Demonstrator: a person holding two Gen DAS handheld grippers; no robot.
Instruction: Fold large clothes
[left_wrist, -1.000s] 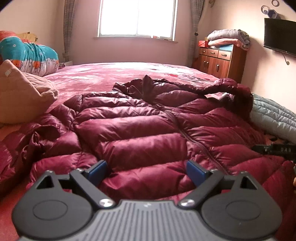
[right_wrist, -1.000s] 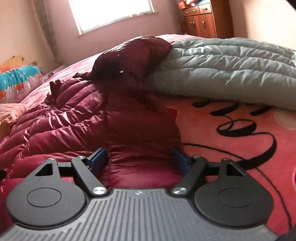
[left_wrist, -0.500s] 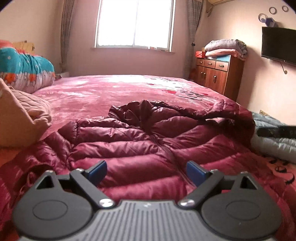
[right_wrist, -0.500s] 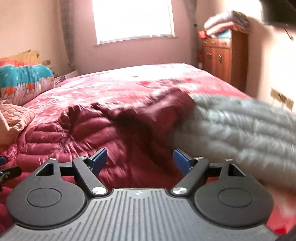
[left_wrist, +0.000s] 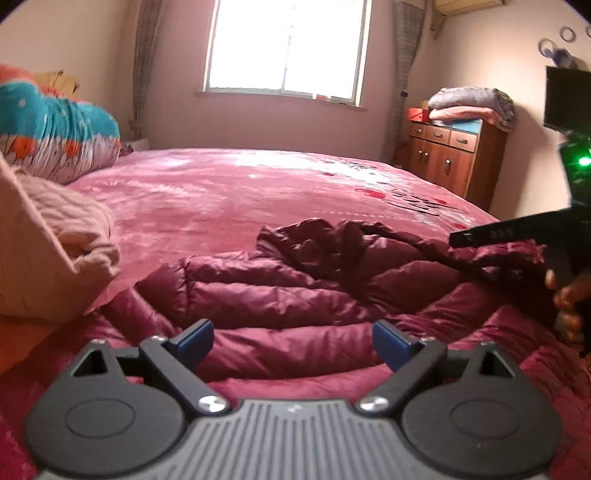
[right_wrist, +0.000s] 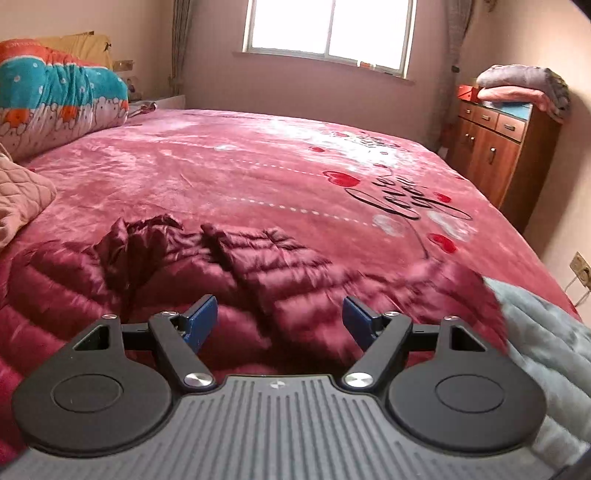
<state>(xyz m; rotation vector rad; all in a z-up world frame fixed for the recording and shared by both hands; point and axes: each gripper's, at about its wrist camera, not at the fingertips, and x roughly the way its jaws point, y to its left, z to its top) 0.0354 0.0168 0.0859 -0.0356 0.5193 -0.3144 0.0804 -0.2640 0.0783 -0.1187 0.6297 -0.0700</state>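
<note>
Left wrist view: the left hand-held gripper (left_wrist: 292, 341) sits at the bottom of the frame, jaws spread wide, nothing in them. The maroon puffer jacket (left_wrist: 295, 291) lies rumpled across the middle of the frame on the pink bed (left_wrist: 258, 184), a beige pillow (left_wrist: 48, 251) at left.

Right wrist view: the right hand-held gripper (right_wrist: 279, 320) is wide open too, empty, low in the frame over the jacket's right side. A grey quilt (right_wrist: 546, 332) crowds the lower right.

I'd smooth the jacket flat first, then pinch a sleeve edge only, clear of that quilt.
</note>
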